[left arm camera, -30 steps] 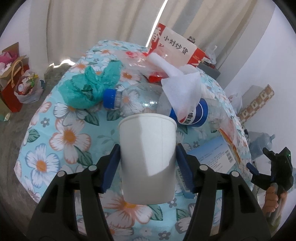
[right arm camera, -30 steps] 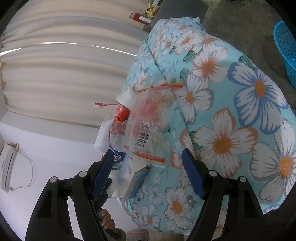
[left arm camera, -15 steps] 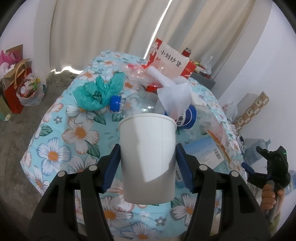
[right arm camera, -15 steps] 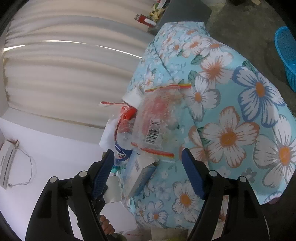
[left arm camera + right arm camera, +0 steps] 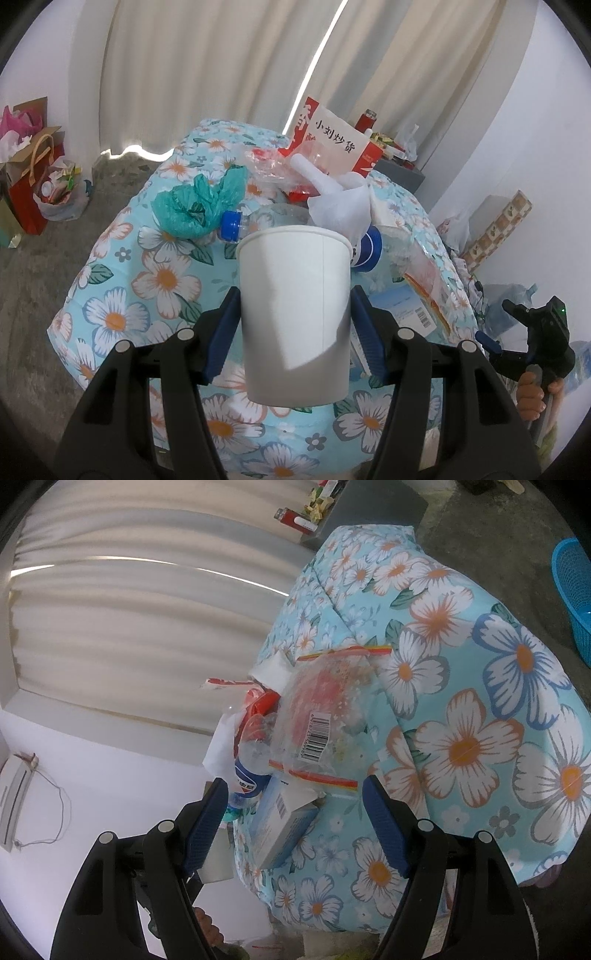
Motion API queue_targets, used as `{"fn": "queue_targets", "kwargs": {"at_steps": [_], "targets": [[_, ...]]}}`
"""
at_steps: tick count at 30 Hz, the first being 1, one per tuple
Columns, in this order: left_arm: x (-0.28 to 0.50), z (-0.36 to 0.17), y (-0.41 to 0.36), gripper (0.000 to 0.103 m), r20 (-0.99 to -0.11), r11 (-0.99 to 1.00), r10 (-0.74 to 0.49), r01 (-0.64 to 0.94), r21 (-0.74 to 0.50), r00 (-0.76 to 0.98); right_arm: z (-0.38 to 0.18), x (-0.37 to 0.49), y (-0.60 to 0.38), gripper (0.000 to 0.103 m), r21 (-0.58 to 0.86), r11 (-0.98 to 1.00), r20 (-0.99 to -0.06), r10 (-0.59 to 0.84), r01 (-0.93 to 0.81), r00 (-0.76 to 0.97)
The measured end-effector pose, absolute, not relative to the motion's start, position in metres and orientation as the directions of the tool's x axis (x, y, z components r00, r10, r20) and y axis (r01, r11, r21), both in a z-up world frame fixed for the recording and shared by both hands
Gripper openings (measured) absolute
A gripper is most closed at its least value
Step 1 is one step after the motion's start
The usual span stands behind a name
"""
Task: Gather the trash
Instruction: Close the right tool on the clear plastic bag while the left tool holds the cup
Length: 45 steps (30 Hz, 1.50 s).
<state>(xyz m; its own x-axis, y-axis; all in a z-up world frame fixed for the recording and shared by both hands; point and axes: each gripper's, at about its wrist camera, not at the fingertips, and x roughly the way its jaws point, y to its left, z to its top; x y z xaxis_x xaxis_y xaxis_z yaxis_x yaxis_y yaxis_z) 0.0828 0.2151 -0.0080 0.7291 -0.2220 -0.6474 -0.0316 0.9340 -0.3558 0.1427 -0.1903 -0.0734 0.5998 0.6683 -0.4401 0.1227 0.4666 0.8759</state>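
Covering most of both views, a surface [image 5: 122, 295] draped in a light blue cloth printed with white and orange flowers is seen, with pale curtains [image 5: 207, 74] hung behind it and grey floor around it. Trash is heaped on the far part of the surface: a red and white printed bag [image 5: 336, 142] is stood upright at the back, a crumpled teal plastic bag [image 5: 199, 206] is lain to the left, and a clear plastic bottle with a blue cap [image 5: 232, 225] is lain just beside it. White tissue [image 5: 343, 210] is draped over the middle of the heap, and a clear zip bag with a barcode [image 5: 325, 716] is spread on top nearer the right side, touching a light blue box [image 5: 280, 827] below it. A blue basket [image 5: 572, 590] is seen on the floor, well apart from the surface. A white paper cup [image 5: 293, 314] is held upright and clear of the surface in the left gripper [image 5: 293, 332], whose jaws are pressed against the cup's two sides. The right gripper [image 5: 295, 823] is held near the box and the zip bag, its jaws spread wide with nothing between them; the same gripper is also caught at the right edge of the left wrist view, gripped by a hand [image 5: 532, 397]. Gift bags [image 5: 33, 177] are stood on the floor at the far left.
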Motion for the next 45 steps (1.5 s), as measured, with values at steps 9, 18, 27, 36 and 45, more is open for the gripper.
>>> {"fn": "queue_targets", "kwargs": {"at_steps": [9,18,27,36,45], "targets": [[0.084,-0.008,0.214,0.056,-0.647,0.935,-0.222,-0.029,-0.353,0.730,-0.077,0.142,-0.192,0.074,0.878,0.462,-0.437,0.670,0.125,0.600],[0.086,-0.006,0.210,0.056,-0.644,0.938,-0.220,-0.023,-0.346,0.733,-0.079,0.139,-0.198,0.074,0.881,0.456,-0.432,0.670,0.124,0.603],[0.087,-0.007,0.211,0.056,-0.645,0.938,-0.217,-0.027,-0.345,0.732,-0.082,0.137,-0.207,0.063,0.885,0.444,-0.428,0.662,0.138,0.615],[0.084,-0.007,0.212,0.056,-0.642,0.935,-0.221,-0.027,-0.352,0.734,-0.083,0.156,-0.209,0.057,0.911,0.390,-0.387,0.694,0.134,0.608],[0.085,-0.011,0.212,0.057,-0.645,0.933,-0.232,-0.021,-0.360,0.728,-0.112,0.186,-0.191,0.057,0.894,0.400,-0.443,0.717,0.204,0.539]]}}
